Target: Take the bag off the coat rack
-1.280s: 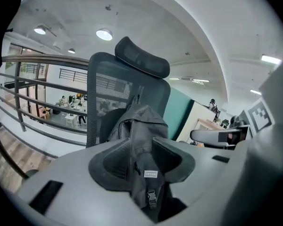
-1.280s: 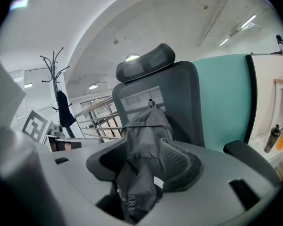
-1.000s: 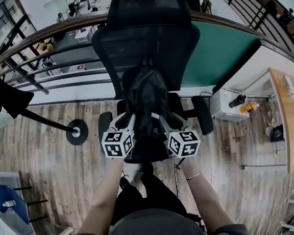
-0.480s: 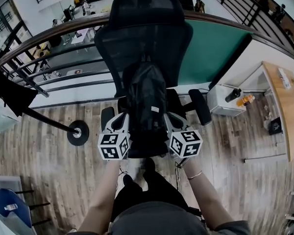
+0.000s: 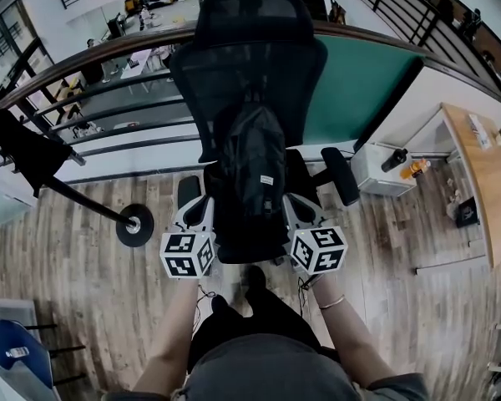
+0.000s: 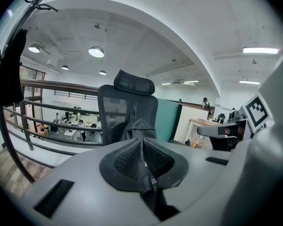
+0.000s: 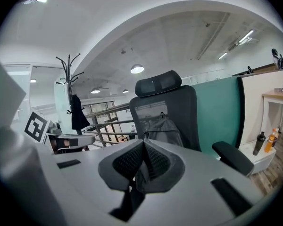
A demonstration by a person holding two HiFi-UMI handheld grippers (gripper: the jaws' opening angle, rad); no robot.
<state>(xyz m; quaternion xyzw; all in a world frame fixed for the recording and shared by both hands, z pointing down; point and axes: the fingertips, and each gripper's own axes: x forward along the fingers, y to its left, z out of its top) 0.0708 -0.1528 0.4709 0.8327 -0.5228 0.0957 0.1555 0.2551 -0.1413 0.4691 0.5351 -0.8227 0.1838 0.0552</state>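
Wood-floor office (image 5: 83, 274) by a railing: both forearms reach straight ahead, left gripper (image 5: 202, 203) and right gripper (image 5: 294, 203) flanking the chair (image 5: 250, 57) seat's front corners. Both have their jaws pinched fully together, not touching the black bag (image 5: 252, 161). It sits upright at the seat's back edge, against the backrest.

right claw (image 7: 142, 144): jaws together | bag (image 7: 163, 129): apparently leaning on chair (image 7: 181, 105) back | coat rack (image 7: 67, 76): well apart

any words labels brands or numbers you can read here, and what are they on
Nothing here is legible.
White tag on the black backpack: too small to read.
Labels on the bottles: too small to read.
Marker cubes: square patterns only, no words.
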